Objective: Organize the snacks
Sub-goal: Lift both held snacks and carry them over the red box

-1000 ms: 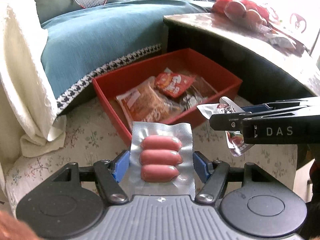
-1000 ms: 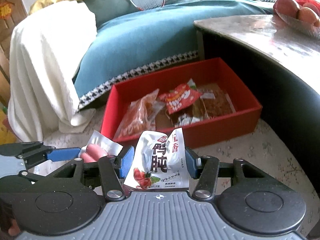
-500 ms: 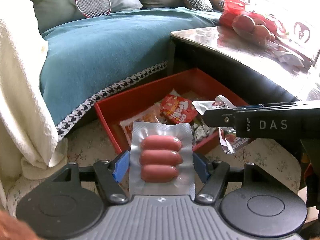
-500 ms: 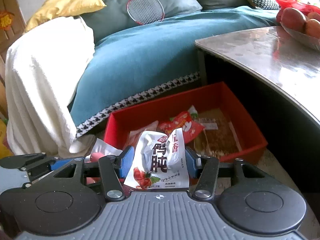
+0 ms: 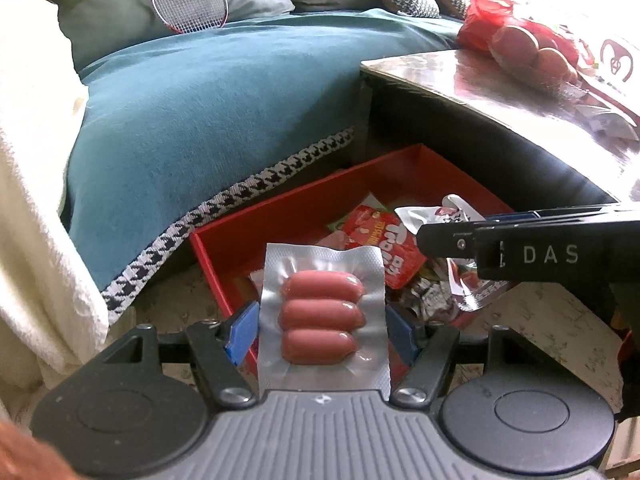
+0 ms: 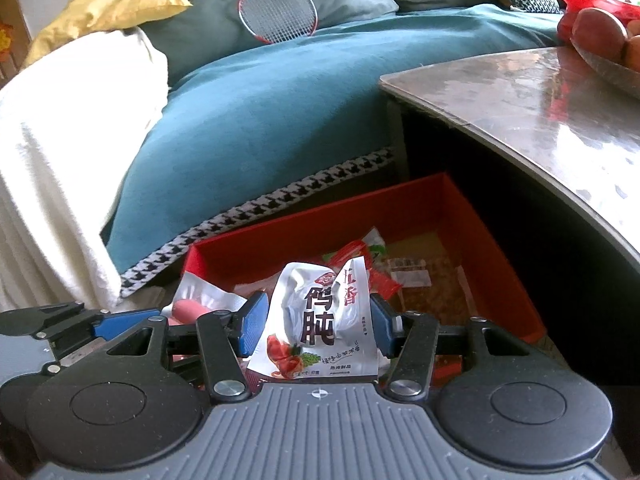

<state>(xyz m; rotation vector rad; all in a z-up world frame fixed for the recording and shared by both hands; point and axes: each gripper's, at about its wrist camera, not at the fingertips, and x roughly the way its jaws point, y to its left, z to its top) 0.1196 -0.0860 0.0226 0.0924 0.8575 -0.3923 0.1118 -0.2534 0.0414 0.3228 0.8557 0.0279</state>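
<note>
My left gripper [image 5: 322, 322] is shut on a clear vacuum pack of three pink sausages [image 5: 322, 312], held above the near left corner of the red box [image 5: 280, 216]. My right gripper [image 6: 318, 324] is shut on a silver snack pouch with black characters [image 6: 320, 320], over the box's [image 6: 400, 200] near side. From the left wrist, the right gripper [image 5: 520, 248] reaches in from the right, its silver pouch [image 5: 456, 216] showing. Inside the box lie a red snack bag [image 5: 384, 248] and a flat brown packet [image 6: 432, 284].
A teal sofa [image 5: 208, 120] with a badminton racket [image 5: 188, 4] stands behind the box. A white blanket [image 6: 60, 152] hangs at the left. A glossy table [image 6: 552, 112] with a fruit bowl [image 5: 528, 56] overhangs the box on the right. The floor has a floral rug [image 5: 560, 320].
Both grippers have moved forward toward the red box, each still holding its pack. The box now sits lower and closer in both views, partly hidden behind the held packs.
</note>
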